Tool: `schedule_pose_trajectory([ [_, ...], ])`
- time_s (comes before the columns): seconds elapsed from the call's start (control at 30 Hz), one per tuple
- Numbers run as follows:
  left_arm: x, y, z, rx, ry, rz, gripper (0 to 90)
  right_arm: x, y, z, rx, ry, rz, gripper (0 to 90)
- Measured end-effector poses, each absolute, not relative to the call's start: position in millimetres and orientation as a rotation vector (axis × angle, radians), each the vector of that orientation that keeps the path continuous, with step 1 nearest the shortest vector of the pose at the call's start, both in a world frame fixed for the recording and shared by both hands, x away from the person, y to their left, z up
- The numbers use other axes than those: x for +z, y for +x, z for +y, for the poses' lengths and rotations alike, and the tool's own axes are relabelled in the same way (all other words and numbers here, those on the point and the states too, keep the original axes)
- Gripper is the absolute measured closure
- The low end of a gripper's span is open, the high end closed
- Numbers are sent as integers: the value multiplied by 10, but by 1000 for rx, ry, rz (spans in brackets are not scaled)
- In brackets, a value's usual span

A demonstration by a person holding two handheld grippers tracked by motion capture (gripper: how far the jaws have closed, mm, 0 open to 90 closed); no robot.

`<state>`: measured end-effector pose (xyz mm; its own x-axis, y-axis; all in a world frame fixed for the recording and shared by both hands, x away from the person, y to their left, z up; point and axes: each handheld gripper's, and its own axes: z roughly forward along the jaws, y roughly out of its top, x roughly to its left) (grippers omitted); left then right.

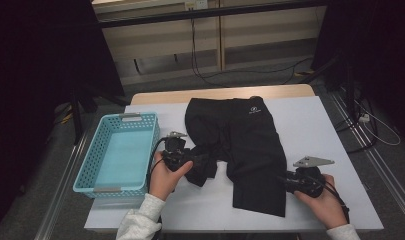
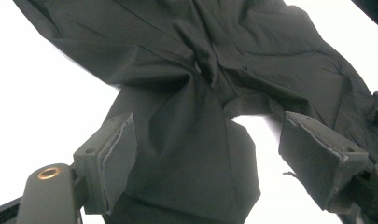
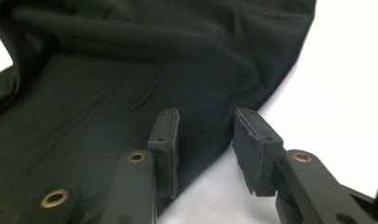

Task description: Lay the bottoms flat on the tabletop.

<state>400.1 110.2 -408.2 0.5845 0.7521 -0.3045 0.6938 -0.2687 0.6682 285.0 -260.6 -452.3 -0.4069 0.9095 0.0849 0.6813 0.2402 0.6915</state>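
A pair of black shorts [image 1: 240, 145] is spread on the white bench [image 1: 320, 130], near its middle, with the waist at the far side and the legs toward the person; a small white logo [image 1: 254, 111] is seen near the waist; one leg lies long and flat and reaches toward the near edge, while the other leg is bunched up and folded short. The left gripper [image 1: 190, 167] is held in the left hand [image 1: 162, 175] at the bunched leg; in the left gripper view its fingers [image 2: 114, 161] are set wide apart, and the black cloth [image 2: 186, 154] lies between them, but it is not pinched. The right gripper [image 1: 290, 182] is held in the right hand [image 1: 326, 200] at the outer edge of the long leg; in the right gripper view its fingers [image 3: 165, 144] are a little apart, with the hem of the cloth [image 3: 107, 107] under one of them and bare bench under the other; nothing is clamped there. A light blue basket [image 1: 90, 160] is set on the left side of the bench, just beside the left hand, and it is apart from the shorts.
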Motion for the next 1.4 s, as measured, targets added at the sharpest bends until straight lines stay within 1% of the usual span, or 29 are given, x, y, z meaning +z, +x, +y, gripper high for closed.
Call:
schedule_pose_trajectory([
  [0.13,-4076,3987,1101,82,2012,1149,200,-4552,2853,-2710,1045,1516,2178,860],
  [0.17,-4071,3989,1103,82,2018,1143,199,-4557,2852,-2750,1079,1535,2190,895],
  [0.23,-4066,3999,1110,73,2007,1143,199,-4568,2844,-2780,1114,1542,2198,900],
  [0.4,-4036,4003,1147,78,1984,1153,195,-4538,2824,-2790,1080,1514,2235,900],
  [0.77,-4021,3998,1162,83,1989,1156,180,-4527,2695,-2910,1074,1509,2246,900],
  [0.9,-4045,4007,1162,63,2003,1159,176,-4531,2684,-2937,1085,1500,2257,898],
  [1.0,-4046,3993,1154,67,2001,1161,175,-4527,2692,-2948,1086,1499,2258,844],
  [1.03,-4045,3991,1155,69,2007,1155,175,-4519,2704,-2949,1083,1497,2260,797],
  [1.07,-4045,3988,1154,73,2010,1153,173,-4506,2721,-2953,1069,1502,2248,731],
  [1.1,-4045,3986,1151,76,2012,1153,171,-4495,2746,-2964,1060,1499,2227,698],
  [1.13,-4047,3982,1144,81,2014,1151,167,-4482,2774,-2974,1065,1502,2214,696],
  [1.17,-4050,3979,1140,84,2019,1147,163,-4469,2808,-2985,1060,1494,2199,662],
  [1.2,-4052,3978,1137,87,2024,1146,162,-4458,2854,-2998,1054,1494,2176,600],
  [1.23,-4057,3976,1134,94,2025,1147,162,-4450,2908,-3010,1053,1513,2146,560],
  [1.27,-4062,3977,1136,102,2026,1146,159,-4443,2967,-3025,1056,1513,2129,567],
  [1.33,-4069,3980,1147,113,2032,1153,151,-4433,3094,-3036,1054,1518,2085,543],
  [1.4,-4077,3978,1157,145,2042,1159,151,-4445,3245,-3039,1063,1540,2071,554],
])
